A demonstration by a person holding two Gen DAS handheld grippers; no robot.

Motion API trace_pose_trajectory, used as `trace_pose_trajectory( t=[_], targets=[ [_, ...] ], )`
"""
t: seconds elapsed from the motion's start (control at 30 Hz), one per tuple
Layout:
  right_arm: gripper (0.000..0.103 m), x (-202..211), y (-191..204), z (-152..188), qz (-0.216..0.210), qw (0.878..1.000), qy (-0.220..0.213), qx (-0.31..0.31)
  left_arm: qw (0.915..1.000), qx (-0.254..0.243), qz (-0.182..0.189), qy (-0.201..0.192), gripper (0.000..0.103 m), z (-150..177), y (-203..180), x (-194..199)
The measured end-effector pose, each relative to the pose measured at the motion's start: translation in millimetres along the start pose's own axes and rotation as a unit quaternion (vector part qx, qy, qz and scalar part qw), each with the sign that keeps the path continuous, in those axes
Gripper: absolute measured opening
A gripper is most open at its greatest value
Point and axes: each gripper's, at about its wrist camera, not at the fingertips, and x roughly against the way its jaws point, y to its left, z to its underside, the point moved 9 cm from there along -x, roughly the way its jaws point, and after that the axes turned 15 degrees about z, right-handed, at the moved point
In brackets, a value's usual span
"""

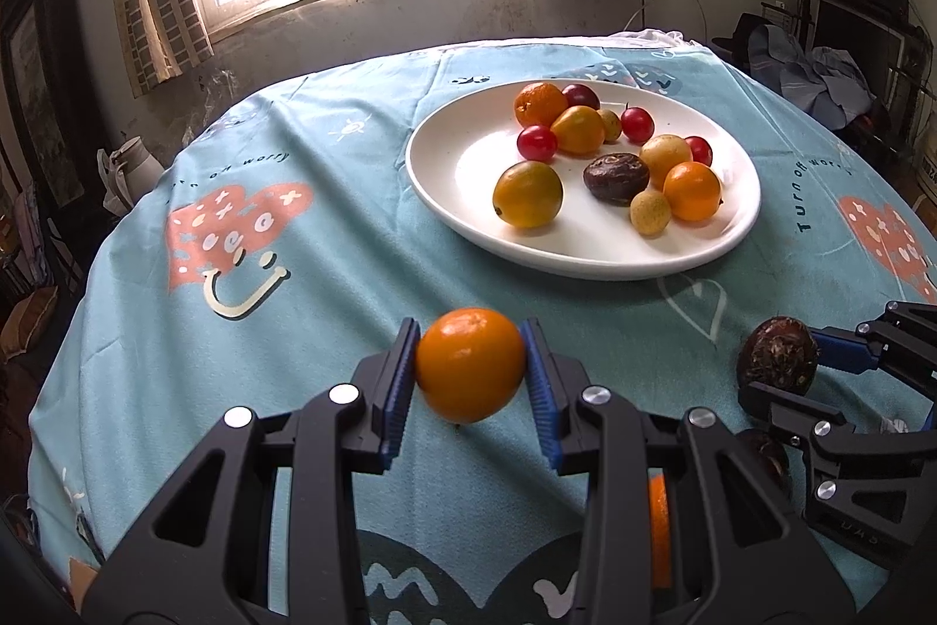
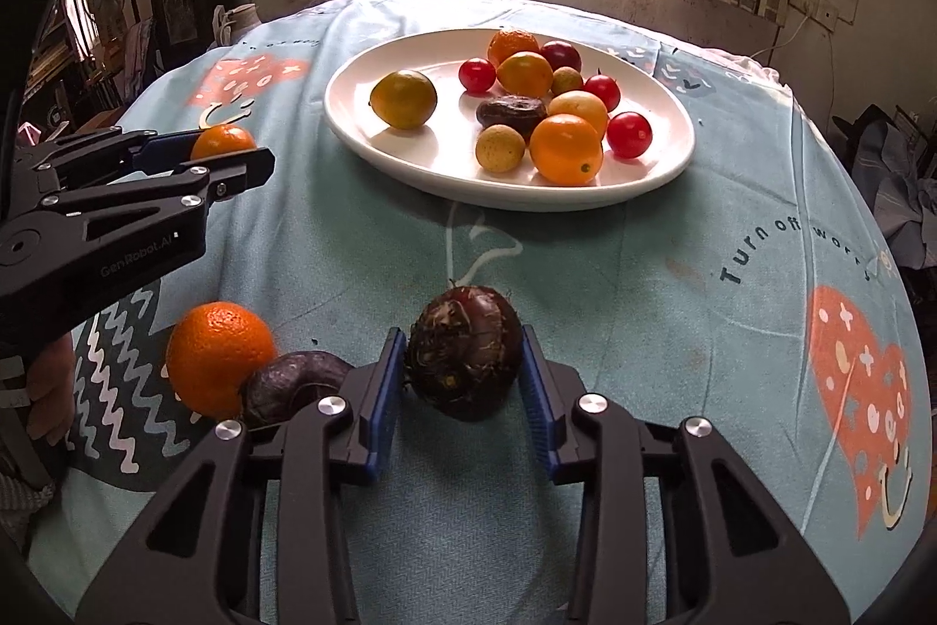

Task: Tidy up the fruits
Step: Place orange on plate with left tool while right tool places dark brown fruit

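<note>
My left gripper [image 1: 470,367] is shut on a small orange [image 1: 470,362] and holds it above the cloth, short of the white plate [image 1: 468,215]. It also shows in the right wrist view [image 2: 234,156] at the left. My right gripper [image 2: 462,361] is shut on a dark brown water chestnut [image 2: 464,352]; the left wrist view shows that chestnut [image 1: 778,354] at the right. The plate [image 2: 375,144] holds several fruits: oranges, cherry tomatoes, yellow fruits and a dark chestnut [image 2: 509,112].
An orange mandarin [image 2: 218,355] and another dark chestnut [image 2: 293,385] lie on the blue patterned tablecloth [image 2: 673,273] left of my right gripper. A window and wall stand behind the round table. Clutter sits beyond the right edge.
</note>
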Motion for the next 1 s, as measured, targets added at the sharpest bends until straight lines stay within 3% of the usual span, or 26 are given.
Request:
trace_pose_trajectory(
  t=[0.47, 0.6, 0.8, 1.0],
  targets=[
    [0.038, 26, -56, -27, -0.001, 0.992, -0.043, -0.115, 0.9994, -0.001, -0.004, -0.036, 0.036, -12, -4, 16],
    [0.038, 31, -70, -42, -0.017, 0.988, -0.045, -0.146, 0.9987, 0.005, -0.006, -0.051, 0.036, -32, -3, 19],
    [0.038, 30, -87, -92, -0.017, 0.985, -0.057, -0.165, 0.9976, -0.005, -0.008, -0.068, 0.036, -78, -7, 14],
    [0.038, 5, -88, -122, -0.025, 0.982, -0.056, -0.181, 0.9977, -0.002, -0.001, -0.067, 0.036, -99, -9, -11]
  ],
)
